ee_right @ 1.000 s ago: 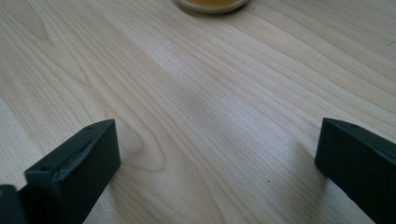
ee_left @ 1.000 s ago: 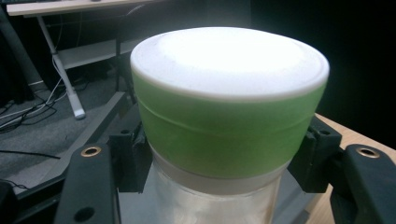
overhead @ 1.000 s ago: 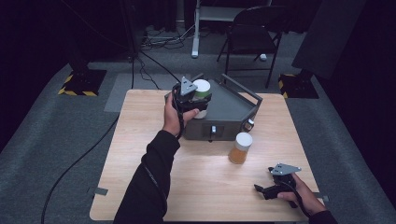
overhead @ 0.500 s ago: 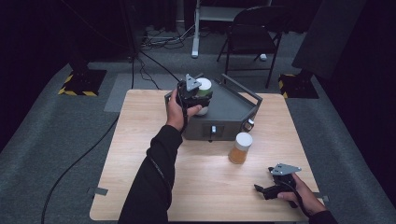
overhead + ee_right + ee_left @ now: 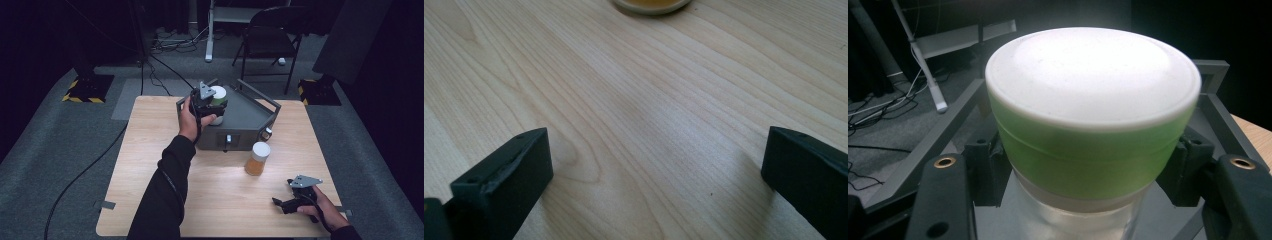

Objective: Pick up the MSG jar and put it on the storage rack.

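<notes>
Over the far side of the pale wooden table (image 5: 150, 165), the left gripper (image 5: 214, 106) holds a clear jar with a green band and a white lid (image 5: 218, 95), its black jaws clamped on the jar just under the green band (the left gripper view shows the pads (image 5: 988, 170) pressing in from both sides). The jar hangs above the sloped top of the dark grey metal box with a raised rail frame (image 5: 250, 117), at the box's left end; whether its base touches the surface I cannot tell.

By my judgement, the step in hand is carrying this jar to or from the box. If it is being placed, the next move calls for lowering it upright until the base sits flat, then easing the jaws apart without tipping it on the slope.

Near the front right corner, the right gripper (image 5: 287, 202) rests low over the table with its jaws wide apart and nothing between them. A second jar, amber-filled with a white lid (image 5: 258, 158), stands on the table in front of the box, well apart from both grippers.
</notes>
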`<state>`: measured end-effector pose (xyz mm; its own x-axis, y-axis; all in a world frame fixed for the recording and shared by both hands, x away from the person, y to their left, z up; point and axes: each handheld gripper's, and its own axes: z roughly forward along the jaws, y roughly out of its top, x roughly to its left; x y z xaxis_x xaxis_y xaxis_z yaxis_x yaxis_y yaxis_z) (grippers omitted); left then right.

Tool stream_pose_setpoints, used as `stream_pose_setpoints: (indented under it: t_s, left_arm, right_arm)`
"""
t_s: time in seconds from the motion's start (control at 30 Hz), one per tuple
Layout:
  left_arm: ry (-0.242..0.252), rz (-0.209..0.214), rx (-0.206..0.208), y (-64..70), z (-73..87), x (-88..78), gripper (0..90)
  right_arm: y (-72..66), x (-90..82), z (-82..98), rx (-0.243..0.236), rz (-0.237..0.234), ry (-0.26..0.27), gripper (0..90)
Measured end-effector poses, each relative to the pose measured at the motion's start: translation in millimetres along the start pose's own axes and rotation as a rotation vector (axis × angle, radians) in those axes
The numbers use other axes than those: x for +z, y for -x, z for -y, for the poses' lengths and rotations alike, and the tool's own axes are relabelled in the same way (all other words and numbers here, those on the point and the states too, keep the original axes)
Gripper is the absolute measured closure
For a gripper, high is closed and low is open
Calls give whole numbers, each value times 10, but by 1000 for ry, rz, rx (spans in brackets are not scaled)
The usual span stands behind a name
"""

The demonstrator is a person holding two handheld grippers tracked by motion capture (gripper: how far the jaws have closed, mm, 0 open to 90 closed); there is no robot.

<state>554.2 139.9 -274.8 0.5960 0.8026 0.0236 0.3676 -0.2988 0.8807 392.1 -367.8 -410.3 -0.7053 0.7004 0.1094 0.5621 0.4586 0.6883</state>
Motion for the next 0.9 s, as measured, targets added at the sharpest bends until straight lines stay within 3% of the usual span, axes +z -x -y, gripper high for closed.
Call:
stream_pose_setpoints:
  t_s: [0.6,0.73,0.8,0.9]
  left_arm:
    - [19,20,-26,-80,105,33,335]
    - [31,9,-32,-64,110,38,175]
    - [47,-19,-27,-16,120,33,70]
    - [49,-18,-7,-14,99,9,27]
  right_arm:
    - [-1,0,0,0,0,0,0]
    - [-1,0,0,0,0,0,0]
    - [-1,0,0,0,0,0,0]
    - [-1,0,-1,0,0,0,0]
